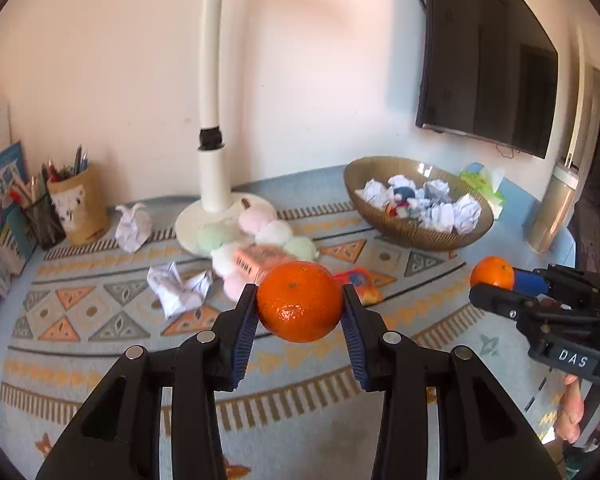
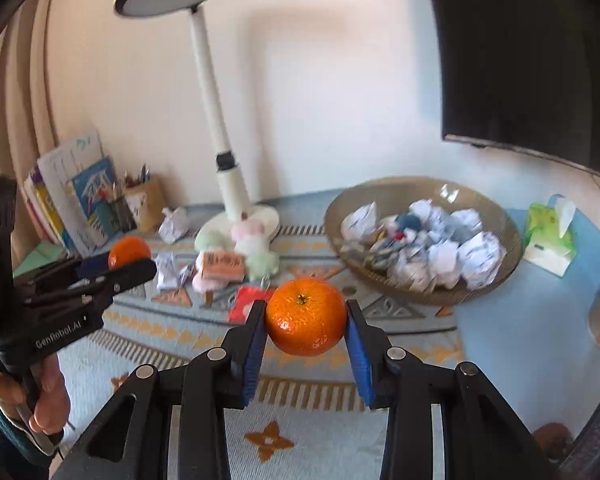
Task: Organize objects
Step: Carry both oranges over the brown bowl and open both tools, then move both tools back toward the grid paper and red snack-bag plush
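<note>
Nearest the lens, the left claw [image 1: 300, 308] is clamped on one tangerine [image 1: 300, 306], blue pads pressing its two sides, and the right claw [image 2: 306, 316] grips a second tangerine [image 2: 306, 316] the same way. Both fruits hang in the air above the patterned bench [image 2: 340, 420], on the near side of the glass bowl [image 2: 496, 280].

The risk, as I judge it, is slip: the skins are round and glossy, held only at two small contact patches, so a quick swing or a squeeze that eases could let one roll out onto the bench. The bowl is already heaped with crumpled paper [image 2: 440, 248], so a fruit dropped there may bounce off.

Left of the bowl lie a red packet [image 2: 248, 304], plush toys [image 1: 276, 232] and the lamp base [image 1: 204, 220].

Readable writing: "DAS" on the right claw's body in the left view, "GenRobot.AI" on the left claw's body in the right view.
</note>
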Demonstrator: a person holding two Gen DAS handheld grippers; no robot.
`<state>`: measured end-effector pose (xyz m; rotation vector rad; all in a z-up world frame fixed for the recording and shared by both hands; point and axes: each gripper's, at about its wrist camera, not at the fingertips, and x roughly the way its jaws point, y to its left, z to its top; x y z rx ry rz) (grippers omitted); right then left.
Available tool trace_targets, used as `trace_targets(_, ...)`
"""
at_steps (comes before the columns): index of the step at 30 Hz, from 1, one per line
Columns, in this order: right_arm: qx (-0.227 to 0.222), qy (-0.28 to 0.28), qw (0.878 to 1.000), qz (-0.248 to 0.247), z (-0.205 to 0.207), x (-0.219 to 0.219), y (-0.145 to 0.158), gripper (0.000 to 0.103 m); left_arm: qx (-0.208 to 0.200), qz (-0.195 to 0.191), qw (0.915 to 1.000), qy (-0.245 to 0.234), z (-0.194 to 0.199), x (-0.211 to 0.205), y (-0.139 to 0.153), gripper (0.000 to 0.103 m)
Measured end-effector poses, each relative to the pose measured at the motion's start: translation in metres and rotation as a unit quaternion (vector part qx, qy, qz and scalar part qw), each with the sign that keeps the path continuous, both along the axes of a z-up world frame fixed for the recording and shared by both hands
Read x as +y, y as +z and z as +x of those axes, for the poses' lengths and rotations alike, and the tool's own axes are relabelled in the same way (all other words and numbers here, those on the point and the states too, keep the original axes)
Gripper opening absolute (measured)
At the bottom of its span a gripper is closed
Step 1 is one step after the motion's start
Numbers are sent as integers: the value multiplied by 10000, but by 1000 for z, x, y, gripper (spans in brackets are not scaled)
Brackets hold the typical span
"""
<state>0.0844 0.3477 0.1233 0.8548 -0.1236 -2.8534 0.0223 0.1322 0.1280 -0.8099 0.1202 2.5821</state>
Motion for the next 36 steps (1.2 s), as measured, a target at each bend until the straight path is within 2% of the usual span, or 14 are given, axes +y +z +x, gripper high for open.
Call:
trace_targets(3, 442, -704, 9958, -397, -17, 45, 39, 37, 263, 0, 9992, -299, -23, 37, 32, 37)
trace_targets(5, 454, -1139, 9905, -622, -36, 71, 48, 37, 258, 110, 9981, -547, -44, 63, 42, 37)
trace_targets(8, 187, -1339, 9867, -905, -69, 93, 44, 37, 107, 210, 9973, -695, -77, 103, 41, 37)
trace_targets(12, -58, -1423, 9873, -704, -101, 96, 29, 38, -142, 285, 9955, -891, -111, 142, 27, 38)
trace_targets(13, -131, -1472, 9866, -698, -105, 98, 26, 45, -165, 269, 9950, -952, -115, 149, 23, 38)
trace_targets(14, -173, -1506, 9857, -736, -108, 100, 23, 61, -200, 275, 9942, -1023, -119, 155, 19, 49)
trace_targets(15, -167, -1548, 9846, -800, -108, 102, 21, 69, -250, 291, 9933, -1087, -121, 158, 17, 57)
trace_targets(16, -130, -1570, 9837, -864, -105, 103, 20, 73, -281, 327, 9929, -1110, -121, 159, 15, 78)
trace_targets(17, -102, -1527, 9841, -897, -102, 104, 20, 73, -233, 396, 9931, -1080, -119, 157, 16, 90)
trace_targets(25, -37, -1043, 9901, -940, -61, 76, 28, 74, 127, 531, 9956, -765, -69, 93, 42, 92)
trace_targets(27, 16, -828, 9925, -904, -49, 58, 33, 76, 290, 535, 9965, -573, -51, 64, 53, 93)
trace_targets(30, 112, -478, 9948, -891, -34, 28, 34, 85, 544, 742, 9957, -144, -23, 12, 66, 103)
trace_targets(33, 69, -89, 9971, -752, -24, -4, 15, 90, 632, 810, 9938, 416, 0, -39, 65, 103)
trace_targets(36, -41, 121, 9991, -402, -22, -29, -29, 90, 483, 642, 9910, 1073, 7, -79, 39, 103)
